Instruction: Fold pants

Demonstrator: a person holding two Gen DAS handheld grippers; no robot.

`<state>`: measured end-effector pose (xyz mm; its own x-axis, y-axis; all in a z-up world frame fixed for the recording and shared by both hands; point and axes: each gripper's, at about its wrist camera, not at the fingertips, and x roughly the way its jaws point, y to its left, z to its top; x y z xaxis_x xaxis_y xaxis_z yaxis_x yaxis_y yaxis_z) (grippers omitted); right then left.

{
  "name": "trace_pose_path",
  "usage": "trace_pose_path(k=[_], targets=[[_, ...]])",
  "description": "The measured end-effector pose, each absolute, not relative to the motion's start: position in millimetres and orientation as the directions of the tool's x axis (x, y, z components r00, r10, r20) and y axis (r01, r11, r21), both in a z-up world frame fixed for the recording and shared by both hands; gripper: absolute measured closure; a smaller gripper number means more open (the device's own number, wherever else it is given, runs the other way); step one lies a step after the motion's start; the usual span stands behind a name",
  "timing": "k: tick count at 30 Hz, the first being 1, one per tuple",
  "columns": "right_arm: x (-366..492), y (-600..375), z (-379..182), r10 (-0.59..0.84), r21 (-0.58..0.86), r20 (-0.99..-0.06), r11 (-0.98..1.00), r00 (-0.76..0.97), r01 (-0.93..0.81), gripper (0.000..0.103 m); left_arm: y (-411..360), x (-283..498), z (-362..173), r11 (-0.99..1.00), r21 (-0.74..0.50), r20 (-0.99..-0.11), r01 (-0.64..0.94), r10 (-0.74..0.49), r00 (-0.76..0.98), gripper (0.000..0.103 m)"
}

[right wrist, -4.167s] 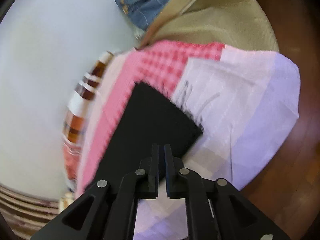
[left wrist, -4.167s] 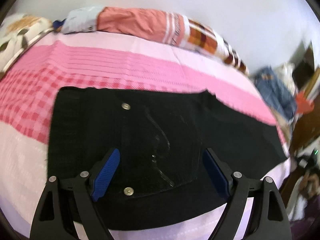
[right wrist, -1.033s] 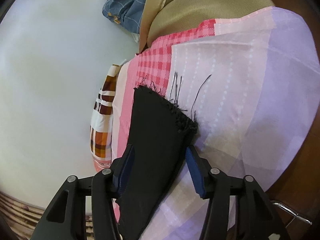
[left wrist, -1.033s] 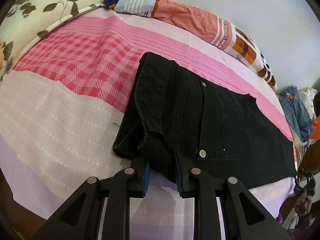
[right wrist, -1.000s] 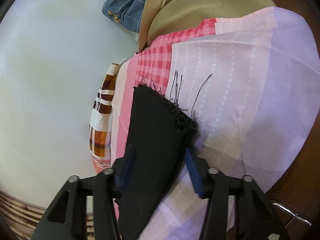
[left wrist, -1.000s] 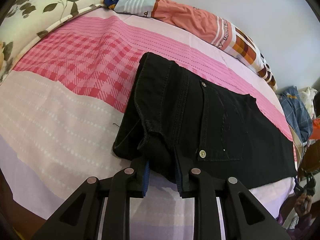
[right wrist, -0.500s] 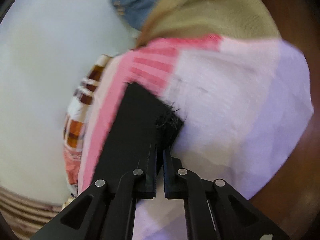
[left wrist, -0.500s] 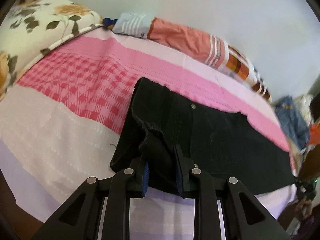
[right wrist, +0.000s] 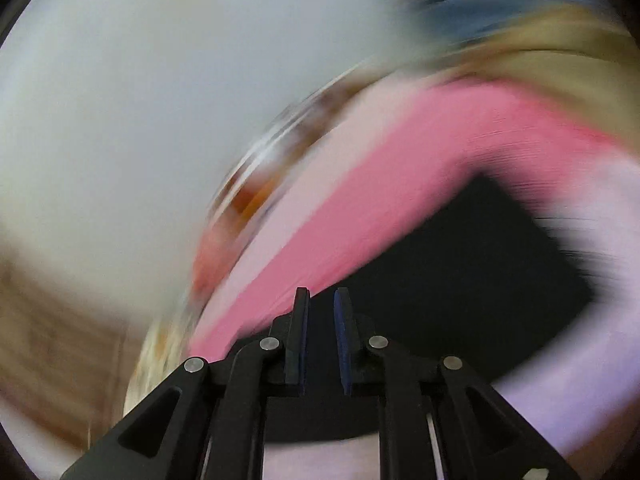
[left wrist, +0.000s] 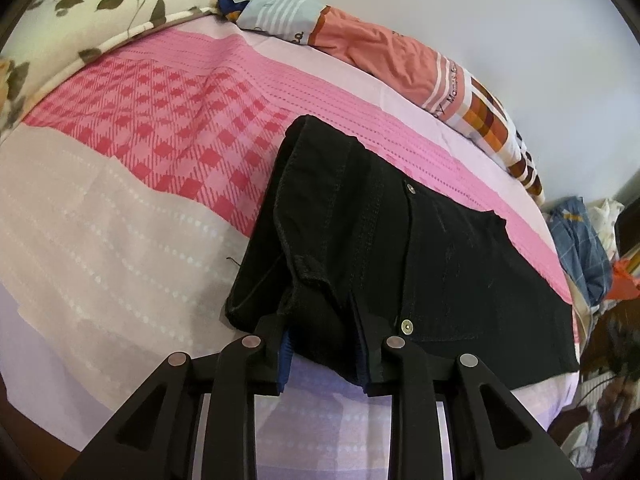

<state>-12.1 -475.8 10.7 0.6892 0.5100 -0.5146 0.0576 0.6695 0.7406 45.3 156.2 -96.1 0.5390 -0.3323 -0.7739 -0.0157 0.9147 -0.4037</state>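
Presently the left gripper (left wrist: 323, 346) has its jaws pinching a bunched fold at the waistband of the black pants (left wrist: 420, 264), near a metal rivet (left wrist: 407, 325). Right gripper (right wrist: 321, 340): jaws nearly together over black cloth; whether they clamp it cannot be told, as that view is smeared. Pants lie lengthwise across the bed (left wrist: 120, 216), on its pink checked sheet. A floral pillow (left wrist: 92, 12) and an orange patterned bolster (left wrist: 400, 68) sit beyond.
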Motion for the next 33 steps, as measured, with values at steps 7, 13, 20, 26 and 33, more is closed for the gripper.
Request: trace_pose_path(k=[7, 13, 20, 26, 33], targets=[[145.9, -277.1, -13.3, 0.572, 0.459, -0.749, 0.812, 0.334, -0.361, 0.074, 155.5, 44.8, -97.8, 0.914, -0.405, -0.769, -0.013, -0.333, 0.546, 0.075], [192.7, -225.7, -39.1, 0.549, 0.391, -0.801, 0.781, 0.237, -0.487, 0.074, 158.4, 44.8, -98.9, 0.905, -0.426, -0.764, -0.022, -0.347, 0.543, 0.074], [211.6, -211.8, -68.0, 0.519, 0.382, -0.843, 0.762, 0.14, -0.523, 0.074, 160.5, 44.7, -99.9, 0.901, -0.434, -0.763, -0.026, -0.352, 0.542, 0.073], [198.6, -183.2, -67.0, 0.497, 0.312, -0.856, 0.717, 0.143, -0.623, 0.095, 158.6, 45.8, -100.2, 0.908, -0.42, -0.762, -0.011, -0.346, 0.548, 0.071], [207.2, -213.0, -55.2, 0.499, 0.294, -0.837, 0.756, 0.225, -0.585, 0.085, 155.4, 47.5, -99.7, 0.916, -0.4, -0.77, 0.004, -0.339, 0.541, 0.069]])
